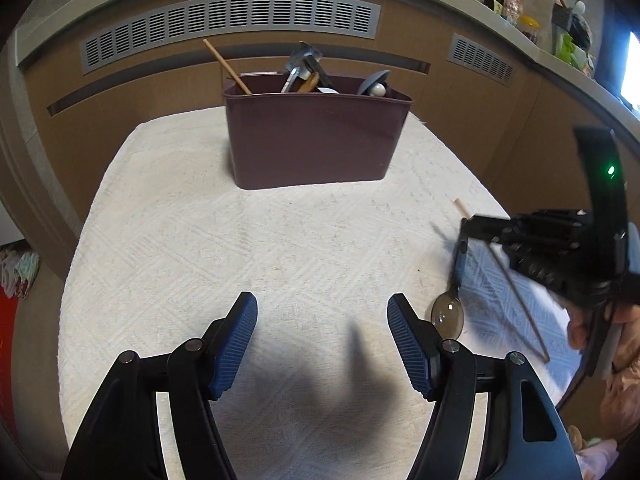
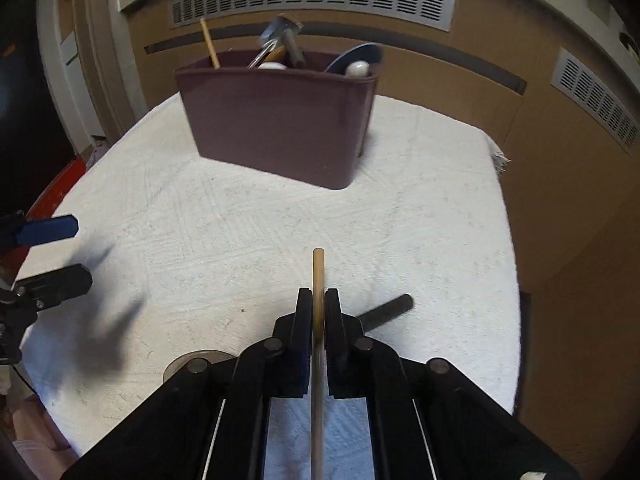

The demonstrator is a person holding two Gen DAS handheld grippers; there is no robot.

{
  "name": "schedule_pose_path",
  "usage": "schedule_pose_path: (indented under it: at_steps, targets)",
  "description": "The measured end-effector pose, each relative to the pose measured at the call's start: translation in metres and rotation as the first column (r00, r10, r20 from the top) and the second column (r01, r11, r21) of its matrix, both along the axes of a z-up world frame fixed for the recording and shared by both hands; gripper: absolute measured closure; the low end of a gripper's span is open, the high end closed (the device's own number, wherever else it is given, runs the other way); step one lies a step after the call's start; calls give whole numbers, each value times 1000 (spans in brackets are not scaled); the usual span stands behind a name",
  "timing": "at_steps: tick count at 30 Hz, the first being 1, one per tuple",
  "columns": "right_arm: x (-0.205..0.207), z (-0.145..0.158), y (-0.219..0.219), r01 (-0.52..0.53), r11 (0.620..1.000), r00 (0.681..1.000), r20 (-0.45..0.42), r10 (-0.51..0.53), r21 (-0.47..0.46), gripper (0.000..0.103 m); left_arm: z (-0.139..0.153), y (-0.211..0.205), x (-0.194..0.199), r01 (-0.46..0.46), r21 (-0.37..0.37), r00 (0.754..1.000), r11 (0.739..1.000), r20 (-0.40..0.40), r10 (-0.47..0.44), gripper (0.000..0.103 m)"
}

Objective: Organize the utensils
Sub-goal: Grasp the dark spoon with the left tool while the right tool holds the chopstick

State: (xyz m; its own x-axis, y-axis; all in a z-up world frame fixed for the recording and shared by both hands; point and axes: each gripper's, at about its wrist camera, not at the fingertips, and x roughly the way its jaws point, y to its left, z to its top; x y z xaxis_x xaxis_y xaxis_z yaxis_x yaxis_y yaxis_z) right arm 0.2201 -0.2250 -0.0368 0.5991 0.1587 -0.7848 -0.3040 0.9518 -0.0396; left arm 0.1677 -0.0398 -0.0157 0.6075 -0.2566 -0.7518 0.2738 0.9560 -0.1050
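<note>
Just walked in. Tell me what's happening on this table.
A person is sorting utensils into the maroon bin at the back of the white cloth, which already holds several utensils. The right gripper is shut on a wooden chopstick whose end points toward the bin. The left gripper hangs open and empty above the cloth. A metal spoon and a dark stick are left on the cloth by the right gripper.

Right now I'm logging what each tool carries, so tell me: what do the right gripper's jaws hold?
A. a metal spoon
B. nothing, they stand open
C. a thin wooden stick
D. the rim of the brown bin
C: in the right wrist view the right gripper has its jaws closed on a thin wooden stick, whose tip juts forward toward the brown bin.
</note>
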Motion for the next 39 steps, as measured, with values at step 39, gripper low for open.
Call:
schedule_pose_path:
  at_steps: [39]
  targets:
    - [-54, 52, -43, 126, 975, 986, 88, -144, 184, 99, 55, -12, -24, 120, -79, 963, 990, 253, -96, 70]
